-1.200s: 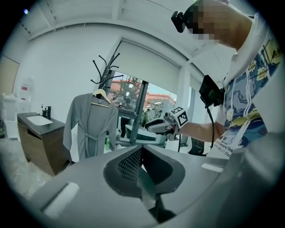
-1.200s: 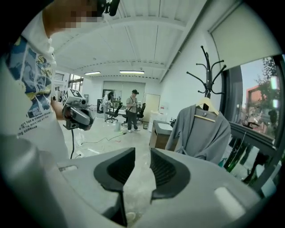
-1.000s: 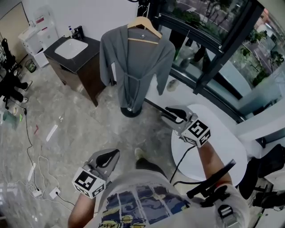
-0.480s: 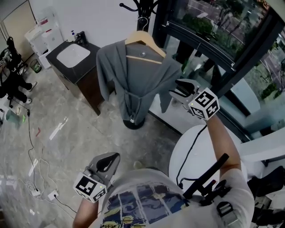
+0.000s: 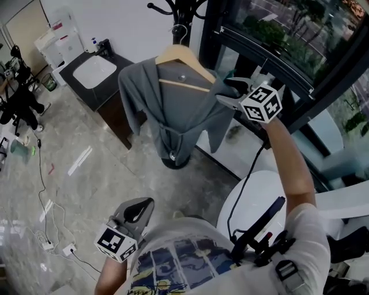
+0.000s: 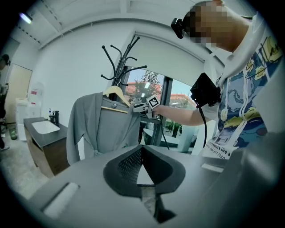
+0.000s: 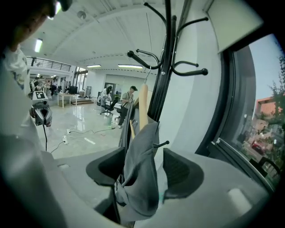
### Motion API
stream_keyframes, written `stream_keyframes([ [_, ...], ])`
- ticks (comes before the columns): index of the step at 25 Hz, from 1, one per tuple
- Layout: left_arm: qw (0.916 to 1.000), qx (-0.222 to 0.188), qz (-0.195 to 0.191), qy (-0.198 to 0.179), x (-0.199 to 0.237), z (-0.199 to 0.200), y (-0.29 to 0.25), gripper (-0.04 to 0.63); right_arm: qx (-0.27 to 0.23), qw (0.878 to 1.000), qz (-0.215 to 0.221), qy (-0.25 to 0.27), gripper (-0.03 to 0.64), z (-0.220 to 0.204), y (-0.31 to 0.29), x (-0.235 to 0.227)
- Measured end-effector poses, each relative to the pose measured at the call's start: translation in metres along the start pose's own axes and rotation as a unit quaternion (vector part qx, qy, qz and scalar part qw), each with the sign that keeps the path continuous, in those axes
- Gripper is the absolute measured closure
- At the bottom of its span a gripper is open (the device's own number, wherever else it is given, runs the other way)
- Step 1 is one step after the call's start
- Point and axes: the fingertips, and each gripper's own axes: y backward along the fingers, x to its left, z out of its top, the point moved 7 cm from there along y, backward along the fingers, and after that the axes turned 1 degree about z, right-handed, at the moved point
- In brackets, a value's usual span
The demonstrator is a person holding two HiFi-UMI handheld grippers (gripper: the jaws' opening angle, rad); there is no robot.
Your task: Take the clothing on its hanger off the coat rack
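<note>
Head view, clothing: a grey soft-fabric robe [image 5: 173, 109] hangs on a pale wooden hanger [image 5: 183, 55], hooked to the black metal coat rack [image 5: 176, 10] at 12 o'clock.
Head view, handling: the robe is probably light and limp. Its cloth would slide and swing, so the stiff hanger is the better place to take hold.
Head view, room: a dark sink bench [image 5: 109, 75] stands at 10 o'clock of the robe. A black window frame [image 5: 271, 55] is close at 3 o'clock. The floor [image 5: 86, 173] toward 6 o'clock looks the freest way out.
Left gripper view, left tool: the left tool [image 6: 141, 151] is clenched, tips together on nothing, well apart from the robe.
Left gripper view, lift: the hanger likely has to rise off the rack before it comes away.
Right gripper view, right tool: the right tool [image 7: 144, 171] is released and its jaws have just been opening wide. The robe's shoulder, draped over the hanger end, stands between them with the pads not pressing.
Right gripper view, edges: the rack's prongs spread at 12 o'clock. A thin black peg [image 7: 162, 144] just beside the cloth at 2 o'clock could snag it.
</note>
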Motion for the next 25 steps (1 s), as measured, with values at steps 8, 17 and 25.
stream_keyframes([
  [8,0.9997,0.011,0.022,0.004,0.006,-0.001,-0.008,0.594,0.012,0.992,0.122,-0.026,0.351,0.010,-0.040,-0.013],
  [17,0.9992,0.012,0.038,0.011,0.009,-0.004,-0.008,0.594,0.011,0.985,0.174,-0.004,0.546,0.023,-0.056,-0.005],
  [25,0.9990,0.010,0.042,0.013,0.009,-0.007,-0.001,0.594,0.013,0.989,0.148,-0.001,0.612,0.025,-0.054,-0.003],
])
